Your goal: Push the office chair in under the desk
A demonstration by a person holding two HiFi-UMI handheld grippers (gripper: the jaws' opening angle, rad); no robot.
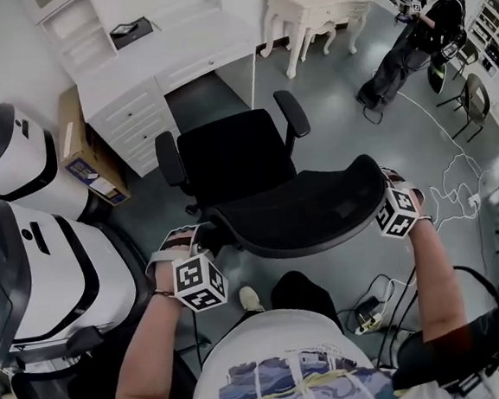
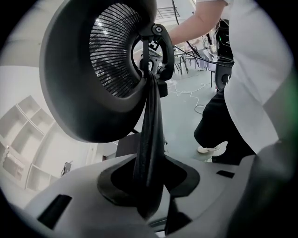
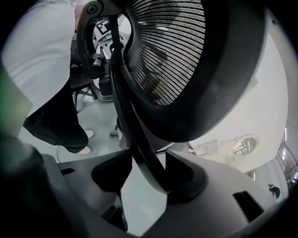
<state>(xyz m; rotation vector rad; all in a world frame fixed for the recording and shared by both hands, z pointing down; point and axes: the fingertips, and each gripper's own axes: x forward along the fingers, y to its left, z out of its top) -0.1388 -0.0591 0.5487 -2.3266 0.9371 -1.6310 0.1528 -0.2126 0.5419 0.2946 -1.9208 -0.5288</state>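
The black office chair (image 1: 228, 157) stands on the grey floor, its seat facing the white desk (image 1: 175, 44), a short way out from the kneehole. Its mesh backrest (image 1: 307, 211) is nearest me. My left gripper (image 1: 205, 239) is at the backrest's left edge; in the left gripper view the black rim (image 2: 151, 116) is pinched between the pads of the left gripper (image 2: 149, 186). My right gripper (image 1: 385, 184) is at the backrest's right edge. In the right gripper view the rim (image 3: 135, 135) runs slantwise through the right gripper (image 3: 139, 179), against one pad with floor showing beside the other.
Two large white machines (image 1: 56, 272) stand close on the left, with a cardboard box (image 1: 85, 156) beside the desk drawers. A white dressing table (image 1: 315, 6) is at the back. A person (image 1: 409, 41) stands at the far right; cables (image 1: 448, 185) lie on the floor there.
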